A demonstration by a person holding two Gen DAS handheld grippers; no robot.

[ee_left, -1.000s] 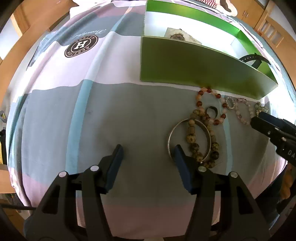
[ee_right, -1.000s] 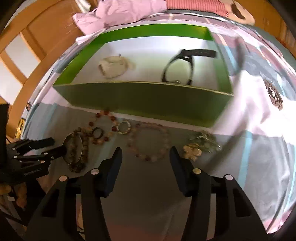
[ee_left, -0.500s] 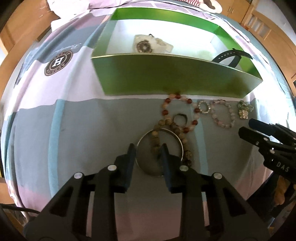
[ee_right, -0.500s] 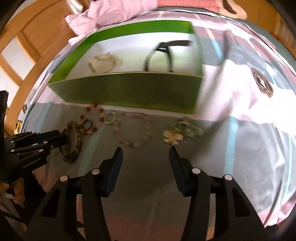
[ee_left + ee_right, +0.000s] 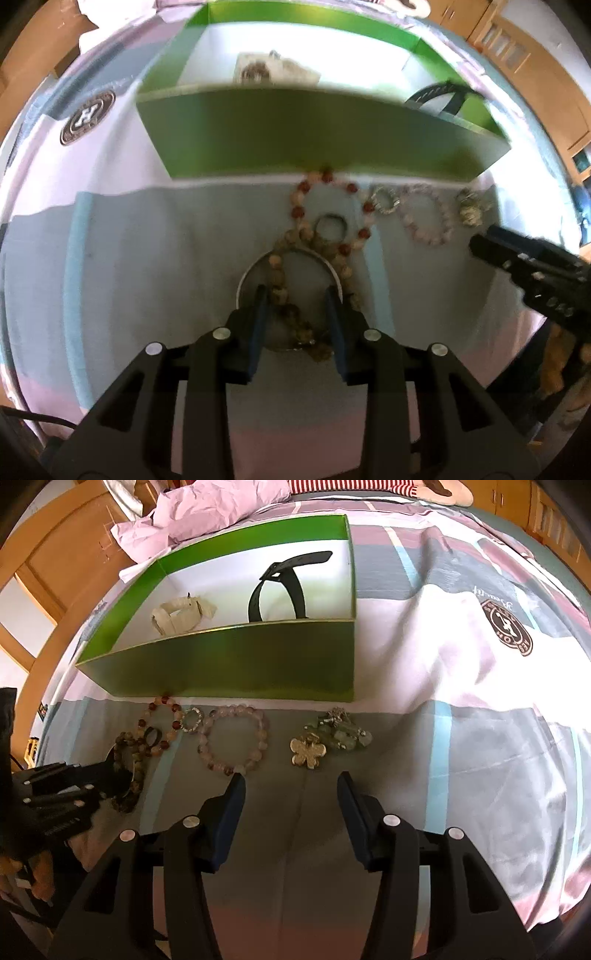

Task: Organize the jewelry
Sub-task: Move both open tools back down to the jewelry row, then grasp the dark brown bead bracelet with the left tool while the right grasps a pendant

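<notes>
left hand-held gripper [image 5: 295, 306], jaws narrow and easing apart, straddles brown beads [image 5: 280, 291] inside the silver bangle [image 5: 255, 271] on the bed, apparently to lift them toward the green box [image 5: 314, 144]; right hand-held gripper [image 5: 290, 786] hangs half open, empty.

The bed [image 5: 461, 686] has a cover with grey, pink and light blue patches. On it stands a green box [image 5: 236, 668]. In front of the box lie in a row a brown bead bracelet [image 5: 129, 771], a red bead bracelet [image 5: 162, 723], a small sparkling ring [image 5: 192, 720], a pink bead bracelet [image 5: 232, 744] and a gold flower piece [image 5: 308, 753].
</notes>
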